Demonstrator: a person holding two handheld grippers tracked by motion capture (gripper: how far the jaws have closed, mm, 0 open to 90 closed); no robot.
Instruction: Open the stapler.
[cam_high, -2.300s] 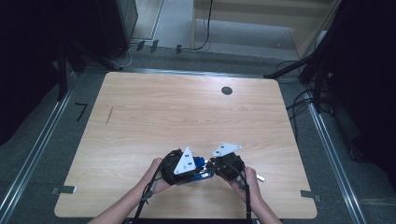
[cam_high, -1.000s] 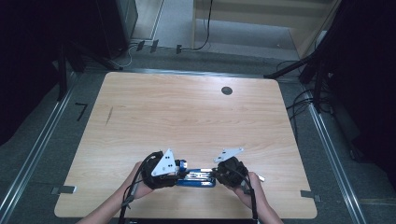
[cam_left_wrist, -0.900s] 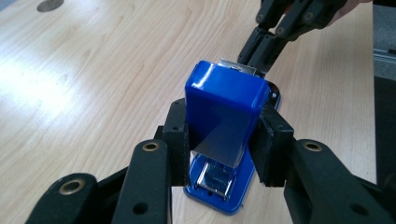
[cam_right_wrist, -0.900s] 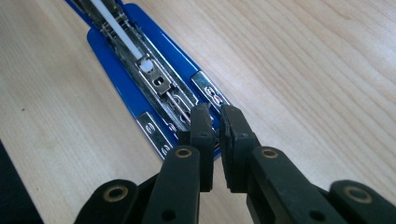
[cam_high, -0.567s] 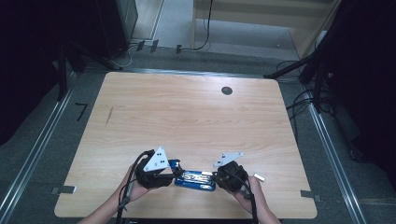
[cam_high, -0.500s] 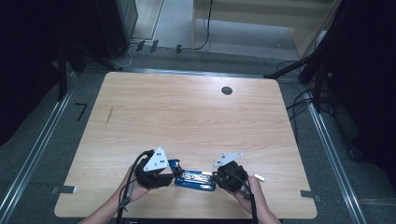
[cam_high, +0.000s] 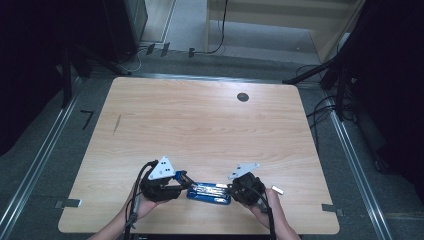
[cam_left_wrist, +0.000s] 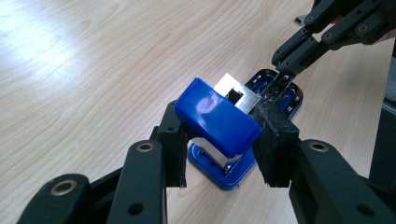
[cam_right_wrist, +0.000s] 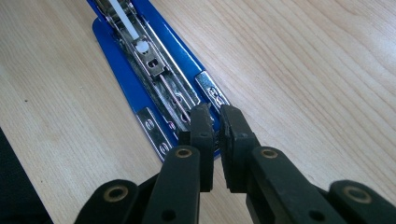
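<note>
A blue stapler (cam_high: 210, 192) lies opened out flat on the table (cam_high: 200, 125), near the table's front edge, between the two hands. Its base with the metal staple track (cam_right_wrist: 154, 65) stretches along the table, and its blue top (cam_left_wrist: 217, 117) is swung up at the left end.

The left claw (cam_left_wrist: 219, 140) sits at the stapler's left end with the blue top between its pads; the jaws stand partly spread and have just been opening a little, and from the left claw view the pads lie against or just beside the top's sides, which of the two I cannot tell. In the high view this claw (cam_high: 177, 182) is just left of the stapler.

The right claw (cam_right_wrist: 215, 126) is at the stapler's right end, its jaws pressed nearly together, tips down on the end of the metal track. In the high view it (cam_high: 235, 190) touches the stapler's right end.

A small metal piece (cam_high: 276, 189) lies on the table just right of the right claw
</note>
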